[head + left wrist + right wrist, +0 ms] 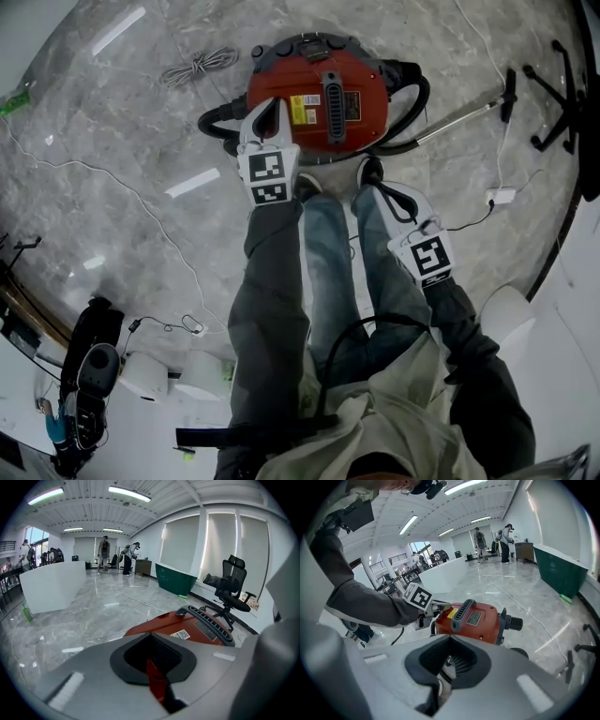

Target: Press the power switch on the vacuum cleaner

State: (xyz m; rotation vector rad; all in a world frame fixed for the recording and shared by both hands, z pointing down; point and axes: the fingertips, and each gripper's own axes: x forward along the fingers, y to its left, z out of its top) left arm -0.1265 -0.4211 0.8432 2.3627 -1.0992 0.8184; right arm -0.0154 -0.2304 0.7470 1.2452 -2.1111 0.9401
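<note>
The red vacuum cleaner [319,98] stands on the marble floor in front of the person's feet, with a black ribbed handle on top and a dark grey panel [309,47] at its far end. My left gripper [269,105] is shut, and its tips rest on the near left part of the red body. The right gripper view shows those tips [436,607] against the vacuum [476,618] beside a yellow label. Red housing [187,627] fills the space just beyond the left gripper [152,637]. My right gripper [380,187] is shut and empty, held back by the right shoe. I cannot pick out the switch.
A black hose [417,108] loops round the vacuum, and a metal wand [464,117] runs off to the right. An office chair base [562,94] stands at the far right. A coiled cable [197,66], a thin cord and a white plug block [500,195] lie on the floor.
</note>
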